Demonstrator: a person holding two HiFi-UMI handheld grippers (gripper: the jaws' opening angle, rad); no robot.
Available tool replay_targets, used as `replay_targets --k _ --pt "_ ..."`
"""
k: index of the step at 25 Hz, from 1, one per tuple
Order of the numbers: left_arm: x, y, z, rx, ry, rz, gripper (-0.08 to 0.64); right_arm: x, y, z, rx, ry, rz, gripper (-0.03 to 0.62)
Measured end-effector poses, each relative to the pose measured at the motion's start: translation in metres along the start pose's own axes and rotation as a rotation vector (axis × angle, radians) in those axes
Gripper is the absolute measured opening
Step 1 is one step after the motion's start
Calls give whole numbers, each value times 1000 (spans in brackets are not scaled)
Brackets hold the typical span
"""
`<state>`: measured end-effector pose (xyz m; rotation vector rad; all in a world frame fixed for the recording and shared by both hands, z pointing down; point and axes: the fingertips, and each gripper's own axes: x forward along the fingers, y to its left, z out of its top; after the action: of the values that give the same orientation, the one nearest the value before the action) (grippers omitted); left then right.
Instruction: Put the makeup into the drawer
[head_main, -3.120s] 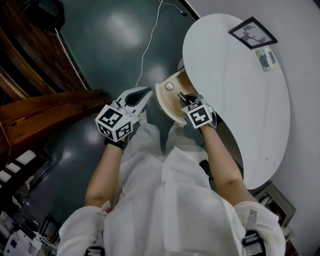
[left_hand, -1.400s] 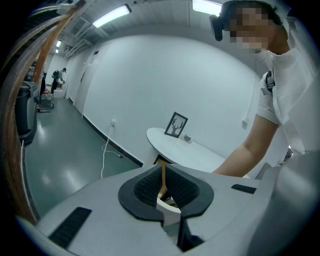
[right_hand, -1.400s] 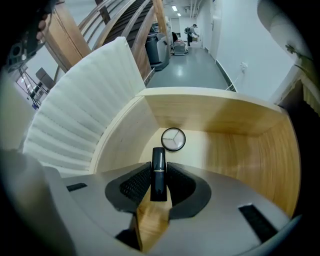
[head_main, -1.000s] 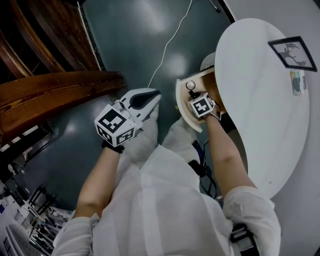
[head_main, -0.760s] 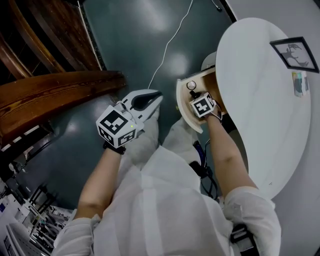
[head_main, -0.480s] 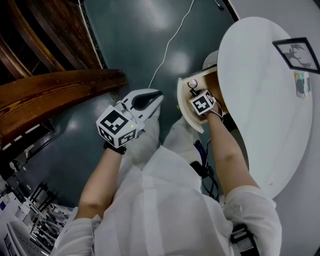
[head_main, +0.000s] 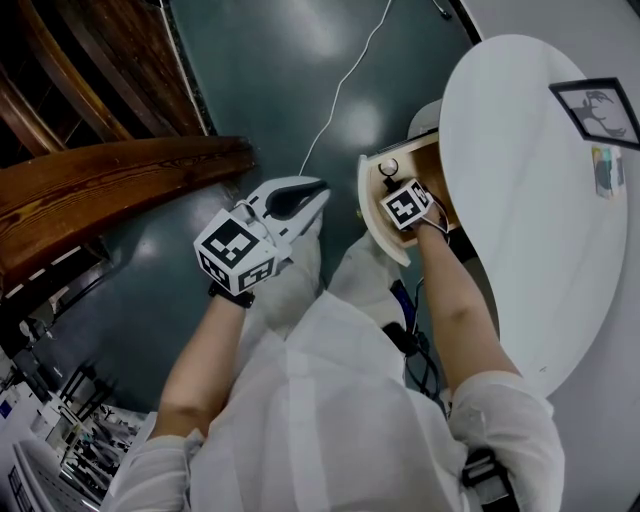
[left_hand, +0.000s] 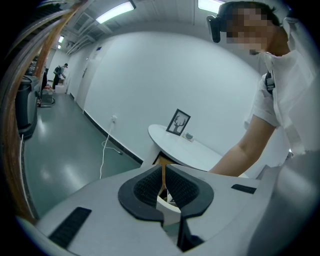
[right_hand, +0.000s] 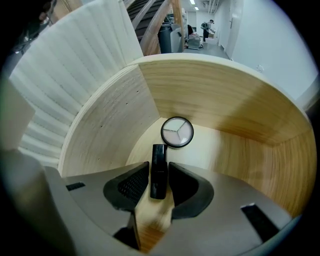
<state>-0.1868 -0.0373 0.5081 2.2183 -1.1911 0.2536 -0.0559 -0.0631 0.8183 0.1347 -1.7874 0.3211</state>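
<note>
**A:** White round table (head_main: 530, 200) on your right gripper's (right_hand: 159, 164) outer side, dark green floor (head_main: 250, 70) on the other. What is under you?

**B:** The pale wood drawer (right_hand: 215, 90), pulled out from below the table's edge. Your right gripper points steeply down into it, with the curved wooden wall bending round ahead of the jaws and on both sides.

**A:** And your left gripper (left_hand: 163, 168)?

**B:** It is held out over the floor, well apart from the drawer and beside your right one. Its jaws are together at the tips with nothing between the pads. A white cable (head_main: 340, 90) runs across the floor beyond its tips.

**A:** How wide is your right one?

**B:** About halfway, and its jaws have just been opening. The black tube (right_hand: 158, 172) sits lengthwise between the pads, with a thin gap on each side, so the pads are not pressing on it. Its far end sticks out past your jaw tips. I cannot tell whether it is already resting on the drawer bottom.

**A:** Anything else in there?

**B:** The round compact (right_hand: 177, 132) lies flat on the drawer bottom, just past the tube's far end and slightly to the right of your jaw line. Its face is split into three pale wedges inside a dark rim.
</note>
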Motion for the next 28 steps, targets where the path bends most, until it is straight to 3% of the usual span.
replay_targets --k 17,23,28 --pt "-2 -11 13 11 -36 -26 31 -47 7 22 45 -109 -23 121" --pt "-1 -22 24 30 -52 -48 31 -67 21 4 114 -74 -1 121" --pt "-5 -29 35 44 -67 -61 31 -97 27 9 128 -114 -21 121"
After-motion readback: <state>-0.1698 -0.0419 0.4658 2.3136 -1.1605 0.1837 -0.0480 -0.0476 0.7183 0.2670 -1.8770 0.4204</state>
